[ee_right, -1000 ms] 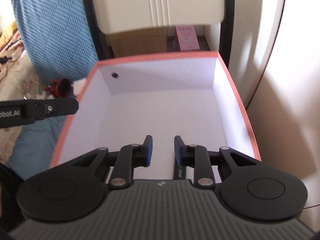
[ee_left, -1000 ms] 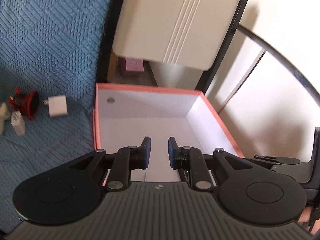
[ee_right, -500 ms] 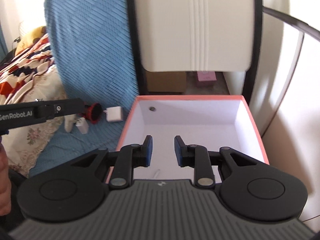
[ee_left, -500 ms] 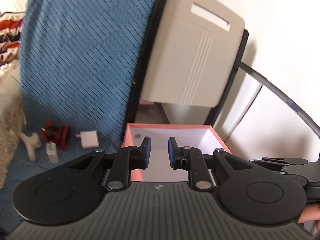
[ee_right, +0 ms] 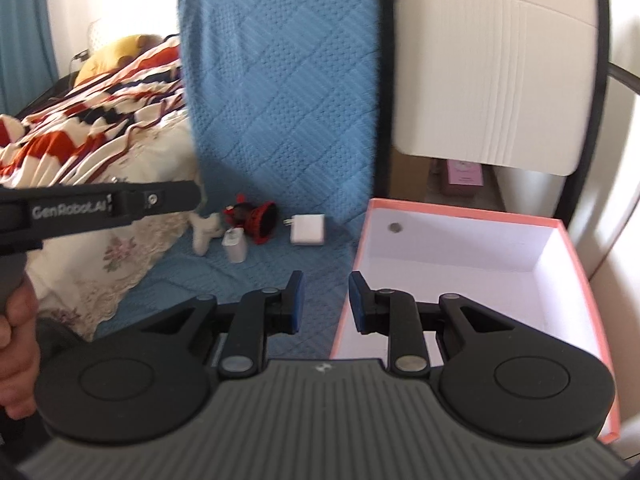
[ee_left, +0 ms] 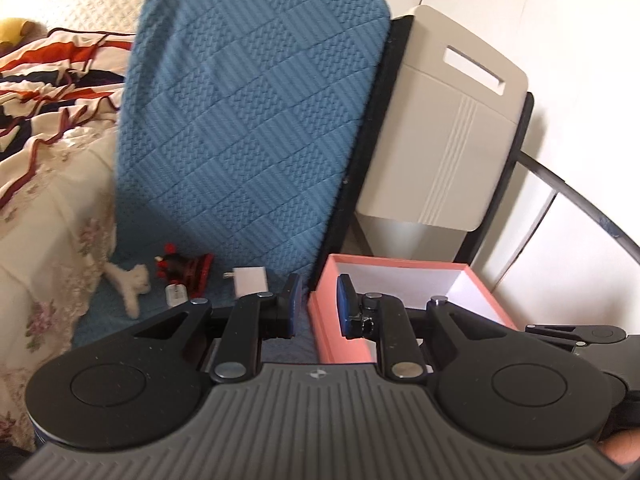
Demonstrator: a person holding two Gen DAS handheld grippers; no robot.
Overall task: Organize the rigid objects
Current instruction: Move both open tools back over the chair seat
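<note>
The pink box (ee_right: 472,276) stood empty, sorting not yet begun: a white charger (ee_right: 307,229), a small adapter (ee_right: 235,245), a red toy (ee_right: 256,218) and a white figure (ee_right: 204,232) lay grouped on the blue blanket (ee_right: 280,120) beside it. Both the left gripper (ee_left: 316,306) and right gripper (ee_right: 325,304) held nothing, jaws narrowly parted. Only the right view showed the box's bare floor and the left hand (ee_right: 16,344).
</note>
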